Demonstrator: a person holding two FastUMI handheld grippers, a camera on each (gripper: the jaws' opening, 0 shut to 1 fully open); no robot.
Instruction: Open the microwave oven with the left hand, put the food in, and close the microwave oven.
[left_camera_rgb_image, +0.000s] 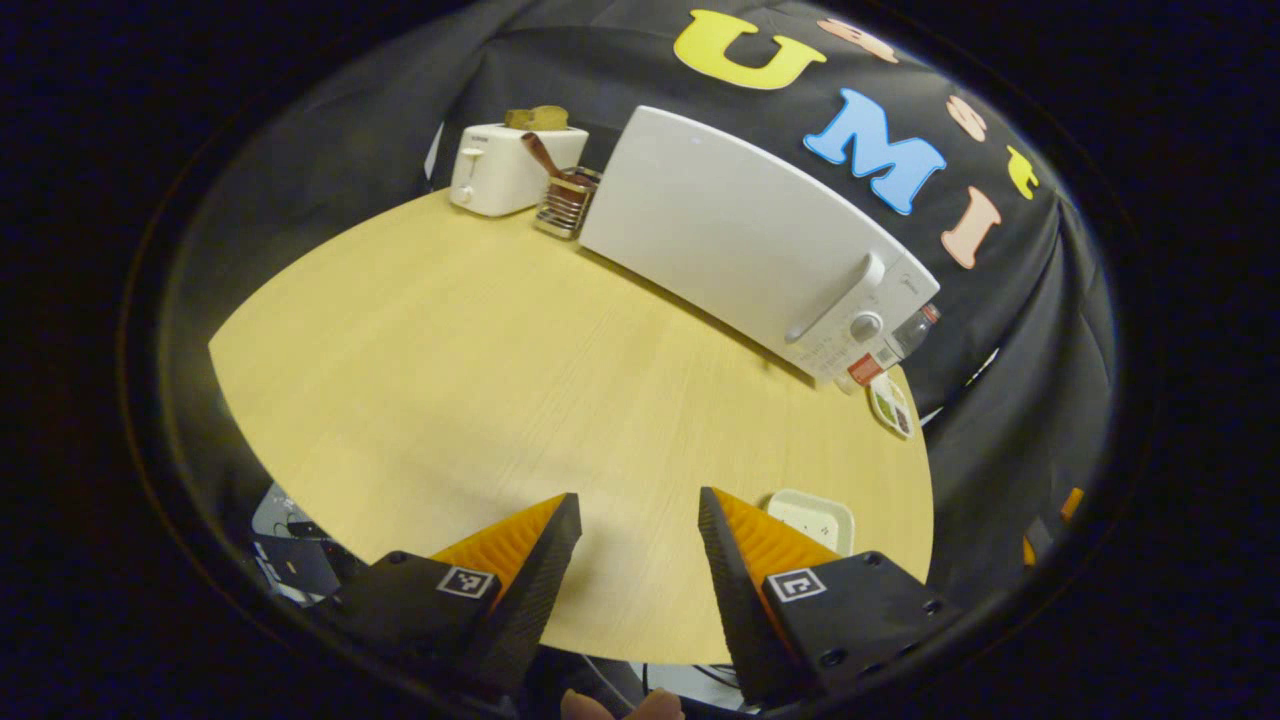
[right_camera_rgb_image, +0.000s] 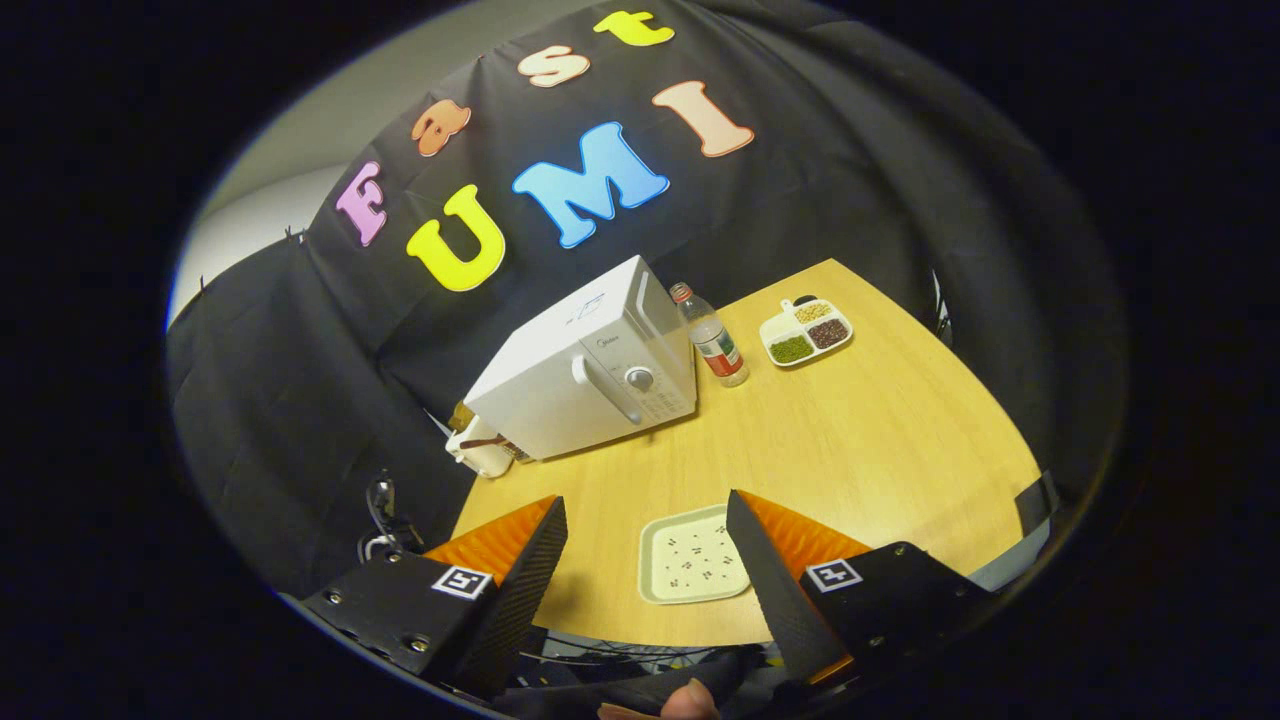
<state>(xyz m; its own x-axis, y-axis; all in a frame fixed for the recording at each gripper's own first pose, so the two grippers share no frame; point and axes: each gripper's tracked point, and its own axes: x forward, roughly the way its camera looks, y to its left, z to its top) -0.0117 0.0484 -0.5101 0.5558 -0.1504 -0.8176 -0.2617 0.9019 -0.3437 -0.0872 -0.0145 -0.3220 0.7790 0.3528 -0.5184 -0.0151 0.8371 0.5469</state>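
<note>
- Both sets of jaws stand wide apart with nothing between them: the left gripper hangs over the near edge of the wooden table, and the right gripper hangs over the near edge too, as the right gripper view shows it.
- Landmark now, the white microwave oven: it sits at the back of the table against the black cloth, door shut, its handle and a round knob at the door's right end.
- Left of the microwave oven, a white toaster with something brown poking out of the top, and just beside the oven's left corner a small metal rack holding a brown utensil.
- Right of the microwave oven, nearly touching its side, a clear bottle with a red cap stands upright.
- Further right of that, well clear of the oven, a divided white dish with green, dark and pale fillings in separate compartments.
- In front of the microwave oven, near the table's front edge, lies a pale square plate with small dark specks on it; it lies below and between the right gripper's fingers, untouched.
- At the bottom of each view, a bit of the person's hand peeks in.
</note>
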